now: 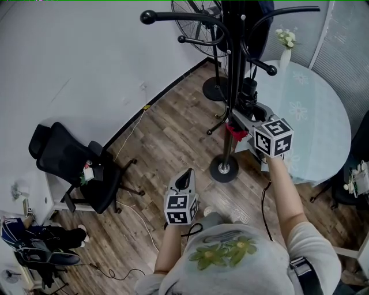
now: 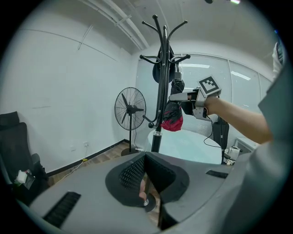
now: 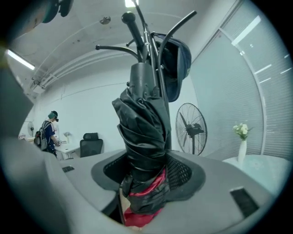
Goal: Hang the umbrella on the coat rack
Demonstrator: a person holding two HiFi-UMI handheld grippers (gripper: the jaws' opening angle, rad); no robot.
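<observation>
The right gripper [image 3: 145,180] has its fingers [image 3: 183,172] closed on the folded umbrella [image 3: 144,137]. The umbrella's black cloth, with a red strip at the near end, fills the gap between them. It runs from the fingers upward along the pole of the rack [image 3: 149,41], and its far end lies against the pole below the curved hooks. In the left gripper view the umbrella is held just beside the pole at about mid-height, red end lowest, with the person's right arm stretched out toward it. The head view shows it above the rack's round base.

The left gripper [image 2: 145,157] has its fingers meeting at the tips with nothing between them. It is held low in front of the person's body and points toward the rack, well apart from it.

A standing fan [image 1: 199,11] is behind the rack. A round glass desk [image 1: 323,115] is to its right and carries a vase [image 1: 286,49] of flowers. A black chair [image 1: 75,167] is near the wall at left.
</observation>
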